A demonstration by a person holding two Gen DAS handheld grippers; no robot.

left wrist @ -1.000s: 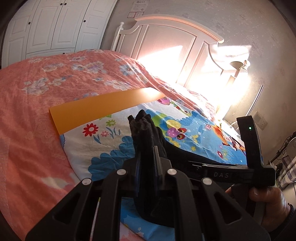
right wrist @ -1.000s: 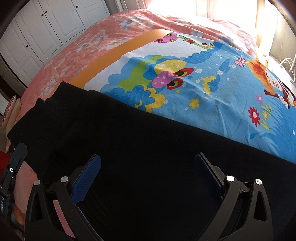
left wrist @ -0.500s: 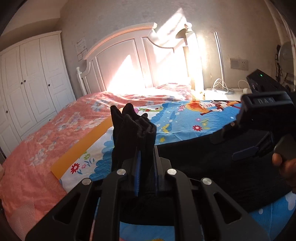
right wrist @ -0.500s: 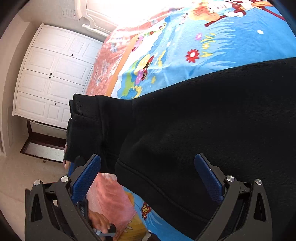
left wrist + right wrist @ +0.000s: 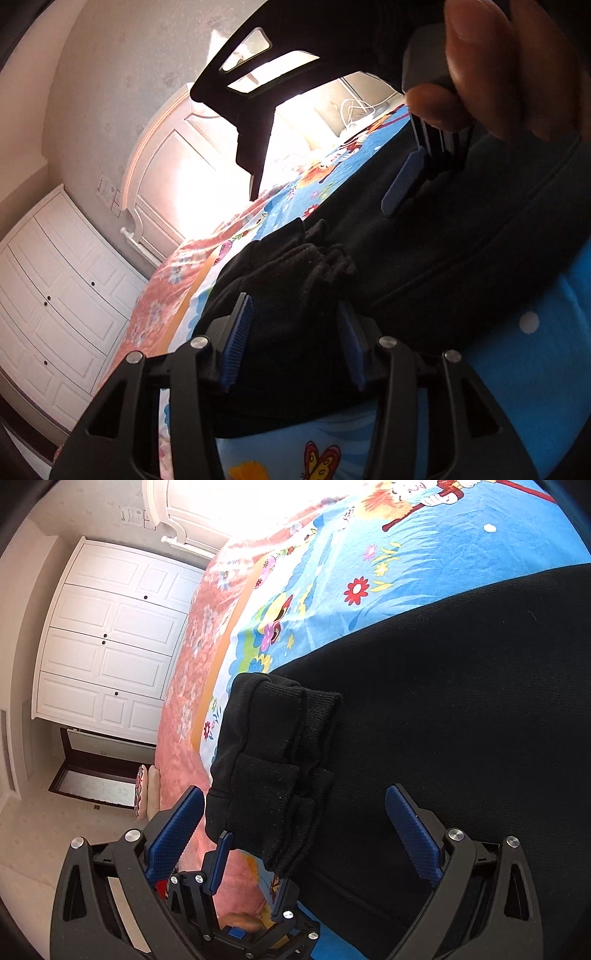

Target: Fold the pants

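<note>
Left tool [image 5: 291, 341] opening around black pants cuffs [image 5: 295, 269].

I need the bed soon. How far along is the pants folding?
One fold looks made: the ribbed cuffs lie back on the black pants, on the cartoon sheet. The left gripper is opening around the cuffs; the right gripper is open above them. The pants still look long, so probably another fold remains.

Left gripper [image 5: 293, 341] opening off cuffs [image 5: 295, 269]

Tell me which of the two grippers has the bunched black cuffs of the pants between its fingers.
The left gripper: its jaws are opening around the cuffs, pads off the cloth. The right gripper stands wide open over the flat pants.
</note>
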